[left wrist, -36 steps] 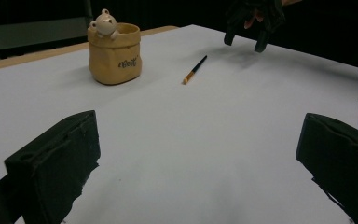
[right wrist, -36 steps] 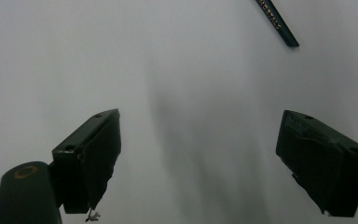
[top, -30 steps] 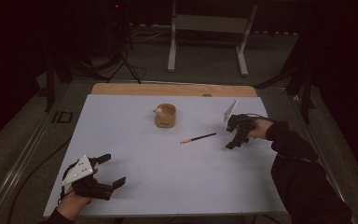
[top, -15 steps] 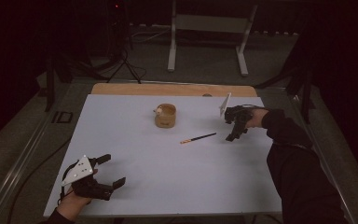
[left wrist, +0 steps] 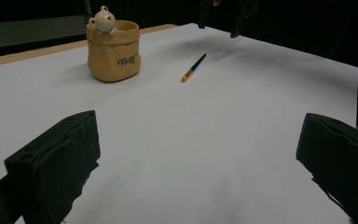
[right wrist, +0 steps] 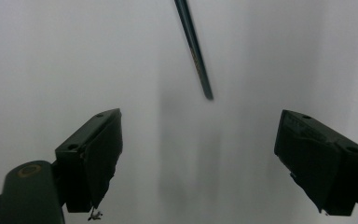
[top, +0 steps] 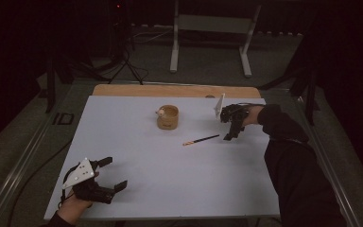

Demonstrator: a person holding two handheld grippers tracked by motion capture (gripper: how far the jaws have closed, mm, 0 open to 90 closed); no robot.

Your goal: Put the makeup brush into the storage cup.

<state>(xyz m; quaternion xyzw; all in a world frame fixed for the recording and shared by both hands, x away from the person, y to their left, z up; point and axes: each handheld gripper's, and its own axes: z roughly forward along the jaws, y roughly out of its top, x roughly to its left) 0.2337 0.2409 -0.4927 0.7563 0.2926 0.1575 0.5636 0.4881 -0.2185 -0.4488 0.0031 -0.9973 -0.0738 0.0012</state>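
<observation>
Above brush (right wrist: 195, 46) (tip cut off), right gripper (right wrist: 200, 158) fingers wide; left gripper (left wrist: 198, 163) likewise.

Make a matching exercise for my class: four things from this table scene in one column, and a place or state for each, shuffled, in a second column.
Things:
1. pot
2. paintbrush
3. left gripper
4. right gripper

Places or states:
A. jaws open, pointing down beside the brush's dark end
B. lying flat on the white sheet
C. upright, a small bear figure on its rim
D. open, at the table's near left corner

Pairs: 1-C, 2-B, 3-D, 4-A
</observation>
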